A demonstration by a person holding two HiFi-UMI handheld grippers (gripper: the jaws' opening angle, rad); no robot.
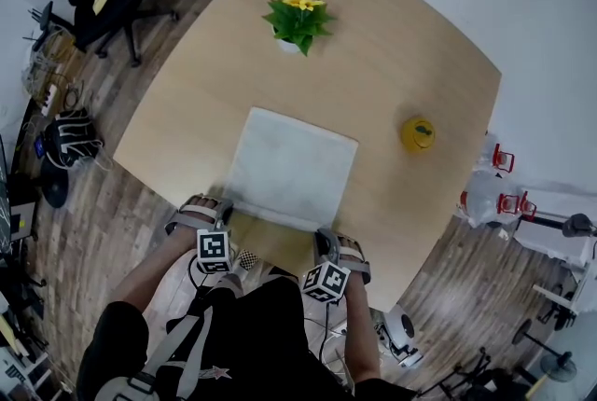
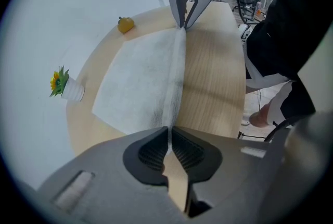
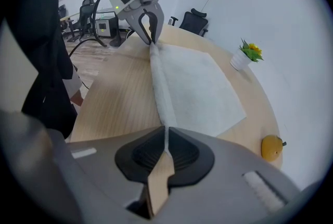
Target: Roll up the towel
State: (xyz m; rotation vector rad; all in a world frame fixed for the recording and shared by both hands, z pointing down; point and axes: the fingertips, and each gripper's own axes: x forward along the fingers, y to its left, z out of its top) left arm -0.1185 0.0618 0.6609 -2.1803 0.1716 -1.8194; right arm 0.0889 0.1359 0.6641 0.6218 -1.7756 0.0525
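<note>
Where the square white cloth towel (image 1: 294, 168) lies ahead, the left gripper (image 2: 169, 133) clenches its near edge. The right gripper (image 3: 166, 134) clenches it too.

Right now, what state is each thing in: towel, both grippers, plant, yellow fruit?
towel: spread flat, not yet rolled, near edge pinched up at both ends.
left gripper: fingers shut on the towel's near edge.
right gripper: fingers shut on that same edge.
potted plant: upright, apart from the towel.
yellow fruit: resting on the table, apart from the towel.
</note>
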